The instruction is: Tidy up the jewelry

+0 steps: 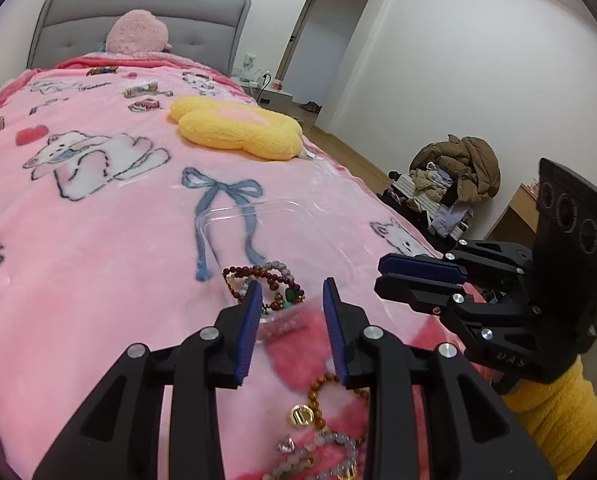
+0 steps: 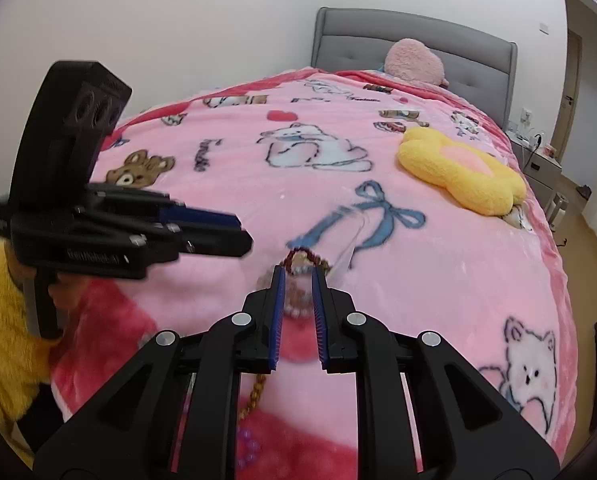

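A clear plastic tray lies on the pink blanket and holds a heap of bead bracelets in its near left corner. My left gripper is open and empty, just short of that heap. More bracelets, amber and pale beads with a gold charm, lie loose on the blanket below its fingers. My right gripper is open and empty, fingers pointing at the bracelets in the tray. A string of amber beads lies under it. Each gripper shows in the other's view, the right and the left.
A yellow flower cushion lies further up the bed, a pink plush at the grey headboard. The bed's right edge drops to a wooden floor with a pile of clothes. A nightstand stands by the door.
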Demonstrator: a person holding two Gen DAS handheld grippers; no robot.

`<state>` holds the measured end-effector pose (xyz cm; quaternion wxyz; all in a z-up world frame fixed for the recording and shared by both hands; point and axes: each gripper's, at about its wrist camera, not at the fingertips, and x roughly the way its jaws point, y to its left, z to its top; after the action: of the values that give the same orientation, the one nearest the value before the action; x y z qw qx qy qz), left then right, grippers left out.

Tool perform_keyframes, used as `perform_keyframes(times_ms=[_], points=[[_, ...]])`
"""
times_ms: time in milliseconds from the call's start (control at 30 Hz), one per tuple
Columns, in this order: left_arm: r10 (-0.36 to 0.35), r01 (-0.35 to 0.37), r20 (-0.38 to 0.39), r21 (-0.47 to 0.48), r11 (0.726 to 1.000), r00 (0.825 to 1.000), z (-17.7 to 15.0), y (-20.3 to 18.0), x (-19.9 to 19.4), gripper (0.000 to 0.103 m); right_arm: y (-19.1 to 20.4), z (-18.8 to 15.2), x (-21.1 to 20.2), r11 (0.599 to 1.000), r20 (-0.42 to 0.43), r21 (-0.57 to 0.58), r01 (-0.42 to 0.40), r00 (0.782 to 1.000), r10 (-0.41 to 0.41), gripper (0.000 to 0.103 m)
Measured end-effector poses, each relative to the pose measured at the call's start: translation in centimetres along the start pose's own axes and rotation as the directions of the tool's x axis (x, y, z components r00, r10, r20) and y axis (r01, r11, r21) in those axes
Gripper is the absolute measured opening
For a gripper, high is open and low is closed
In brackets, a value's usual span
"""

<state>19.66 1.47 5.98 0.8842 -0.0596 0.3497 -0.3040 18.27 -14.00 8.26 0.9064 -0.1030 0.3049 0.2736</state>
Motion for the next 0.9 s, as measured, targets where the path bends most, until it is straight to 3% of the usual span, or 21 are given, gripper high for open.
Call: perform_keyframes(times_ms=[267, 367, 533, 633, 900], points=[[0.015, -0.015, -0.008, 0.064, 0.998, 1.0, -2.9, -1.0, -2.4, 0.033, 0.3, -2.3, -0.1, 1.0, -0.057, 0.0, -0.028, 0.998, 0.028, 0.021], [0.024, -0.021, -0.037, 0.078, 0.997, 0.999, -4.5, -1.3, -2.7, 0.033, 0.4, -3.1, 0.6, 0.999, -0.089, 0.009, -0.044, 0.995, 0.044, 0.026], [0.05, -0.039, -0.082, 0.135, 0.99, 0.995, -7.0, -1.8, -2.9, 0.035, 0.8, -4.2, 1.5, 0.998, -0.133, 0.01, -0.064, 0.989, 0.065, 0.026], [0.061, -0.049, -0.095, 0.125, 0.991, 0.994, -8.2, -1.4, -3.1, 0.04, 1.0, -4.8, 2.1, 0.997, -0.154, 0.009, -0.076, 0.985, 0.077, 0.026], [0.065, -0.051, -0.125, 0.112, 0.992, 0.99, -10.3, -0.8, -2.9, 0.041, 1.7, -5.7, 3.6, 0.996, -0.196, 0.003, -0.093, 0.976, 0.091, 0.027]])
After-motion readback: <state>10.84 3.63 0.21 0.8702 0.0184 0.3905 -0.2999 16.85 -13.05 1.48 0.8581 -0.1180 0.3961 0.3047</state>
